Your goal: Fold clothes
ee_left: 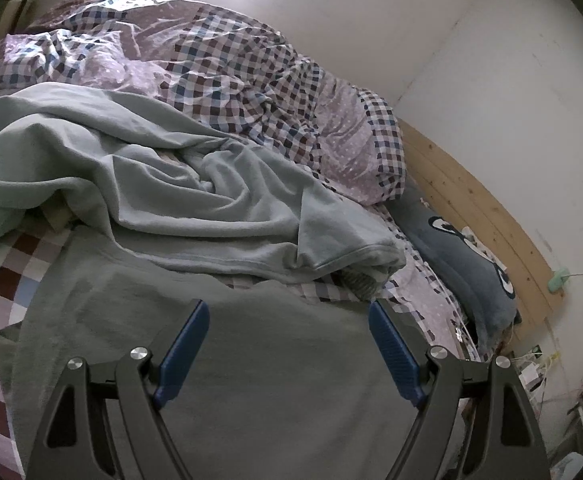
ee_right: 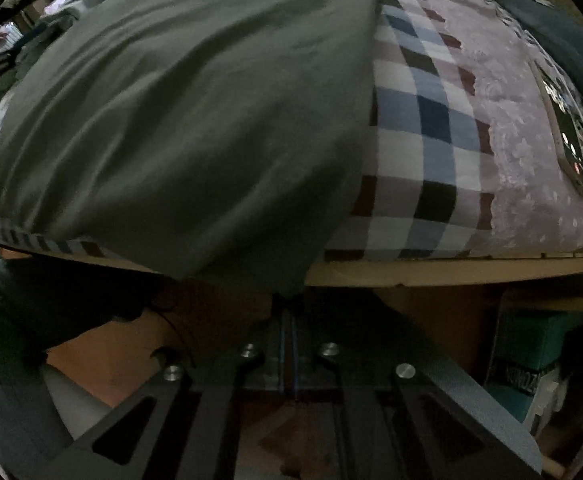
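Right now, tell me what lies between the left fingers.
Only the grey-green garment, lying flat under the open left fingers; their pads do not touch it. The left wrist view shows this.

Left tool (ee_left: 287, 312) hangs level-ish with jaws wide apart; right tool (ee_right: 288, 300) points steeply down, jaws closed.

Bedroom: bed (ee_left: 387, 292), checked quilt (ee_left: 219, 64)

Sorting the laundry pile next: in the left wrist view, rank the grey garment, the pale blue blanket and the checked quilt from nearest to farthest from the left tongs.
1. Grey garment, spread right under the left tongs.
2. Pale blue blanket, crumpled just beyond.
3. Checked quilt, heaped against the far wall.
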`<state>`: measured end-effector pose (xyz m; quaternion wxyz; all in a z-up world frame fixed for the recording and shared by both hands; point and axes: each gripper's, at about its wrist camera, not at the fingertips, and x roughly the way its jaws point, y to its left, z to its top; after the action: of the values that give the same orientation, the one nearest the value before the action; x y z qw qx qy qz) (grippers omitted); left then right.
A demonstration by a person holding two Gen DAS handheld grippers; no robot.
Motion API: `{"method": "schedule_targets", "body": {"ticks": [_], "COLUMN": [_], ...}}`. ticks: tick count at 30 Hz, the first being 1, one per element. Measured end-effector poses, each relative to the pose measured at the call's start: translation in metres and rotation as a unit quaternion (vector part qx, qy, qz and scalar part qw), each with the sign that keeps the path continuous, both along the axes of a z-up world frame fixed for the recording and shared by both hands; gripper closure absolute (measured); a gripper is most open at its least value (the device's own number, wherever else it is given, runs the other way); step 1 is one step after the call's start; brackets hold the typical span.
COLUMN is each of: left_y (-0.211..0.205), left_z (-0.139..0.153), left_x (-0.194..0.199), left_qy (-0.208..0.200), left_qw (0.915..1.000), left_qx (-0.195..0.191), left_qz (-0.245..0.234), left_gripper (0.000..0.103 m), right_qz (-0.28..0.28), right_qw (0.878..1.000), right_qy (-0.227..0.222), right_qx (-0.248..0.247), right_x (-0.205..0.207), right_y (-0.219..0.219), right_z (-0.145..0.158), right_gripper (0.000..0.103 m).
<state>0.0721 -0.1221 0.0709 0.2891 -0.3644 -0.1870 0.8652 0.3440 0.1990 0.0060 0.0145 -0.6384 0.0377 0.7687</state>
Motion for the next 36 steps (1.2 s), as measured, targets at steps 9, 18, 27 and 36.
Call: {"method": "schedule_targets", "body": {"ticks": [9,18,27,36], "left_y": [0.001,-0.003,-0.018,-0.051], "left_z": [-0.002,-0.005,-0.003,-0.016], "left_x": [-0.001,0.0,0.001,0.01], "left_qy": [-0.004,-0.008,-0.009,-0.024], "left_qw": [1.0,1.0,0.9998,0.999], "left_qx": [-0.004,-0.002,0.013,0.013], "left_qz": [-0.002,-0.001,0.014,0.036], "left_gripper": [0.018,0.018,0.018,0.018], "right_qz": [-0.013,-0.038,-0.063,-0.102], "right_qw": [0.994,0.999,0.995,0.97], "right_qy": [-0.048,0.028,0.006,0.185], "right_qx": [0.099,0.002,0.072,0.123], "right_x": [0.011,0.004,-0.013,-0.051], "right_y": [0.034,0.045,0.04,-0.002], "right_z": [0.013,0.046,0.046,0.111], "right_gripper": [0.103,0.095,0.069,0.058]}}
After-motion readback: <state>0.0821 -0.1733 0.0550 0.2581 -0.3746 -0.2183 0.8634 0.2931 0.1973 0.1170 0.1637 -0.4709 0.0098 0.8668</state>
